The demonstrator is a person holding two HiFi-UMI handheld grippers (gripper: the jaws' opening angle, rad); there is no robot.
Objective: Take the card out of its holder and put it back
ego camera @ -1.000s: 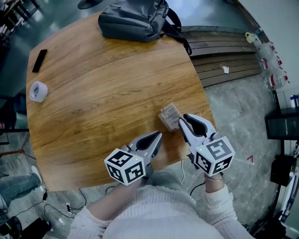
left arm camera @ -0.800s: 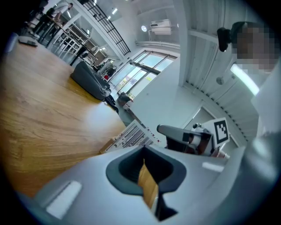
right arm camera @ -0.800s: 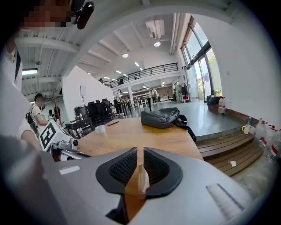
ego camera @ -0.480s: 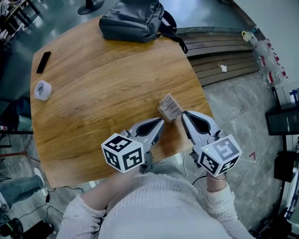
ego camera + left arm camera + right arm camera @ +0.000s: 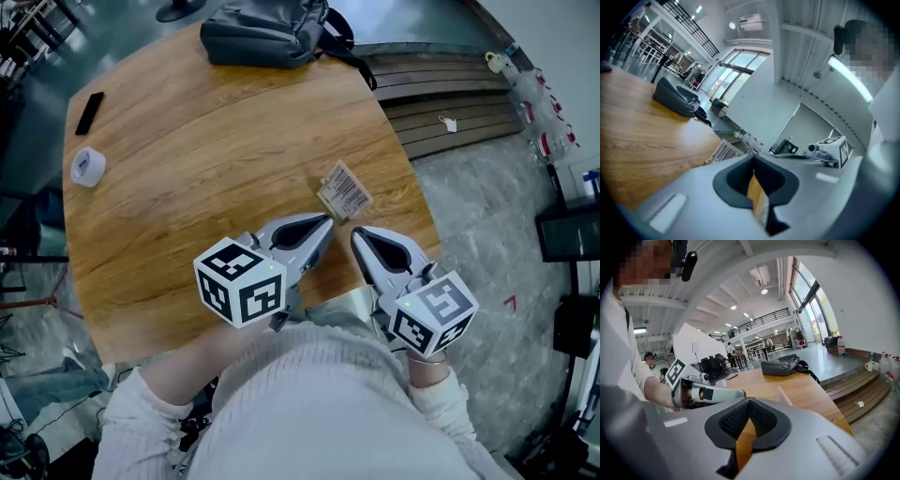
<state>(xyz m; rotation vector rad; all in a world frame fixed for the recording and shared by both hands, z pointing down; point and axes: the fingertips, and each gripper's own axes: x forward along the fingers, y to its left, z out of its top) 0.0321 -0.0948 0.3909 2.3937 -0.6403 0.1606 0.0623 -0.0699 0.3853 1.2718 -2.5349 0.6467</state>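
Observation:
The card holder (image 5: 344, 190), a small flat tan sleeve with a barcode label, lies on the wooden table (image 5: 187, 187) near its front right edge. My left gripper (image 5: 325, 224) is shut and empty, its tip just below and left of the holder. Just below the holder is my right gripper (image 5: 356, 234), also shut and holding nothing. The two tips are close together and neither touches the holder. The left gripper view shows the holder (image 5: 723, 151) flat on the table beyond the closed left gripper (image 5: 752, 159). In the right gripper view the holder (image 5: 784, 396) appears edge-on behind the closed right gripper (image 5: 749, 401).
A grey backpack (image 5: 267, 33) lies at the table's far edge. A roll of white tape (image 5: 86, 167) and a black flat device (image 5: 90, 112) sit at the far left. Wooden steps (image 5: 450, 103) run along the floor to the right of the table.
The right gripper, which was right beside the holder, has drawn back from it. The left gripper's tip has come closer to the holder and to the right gripper.

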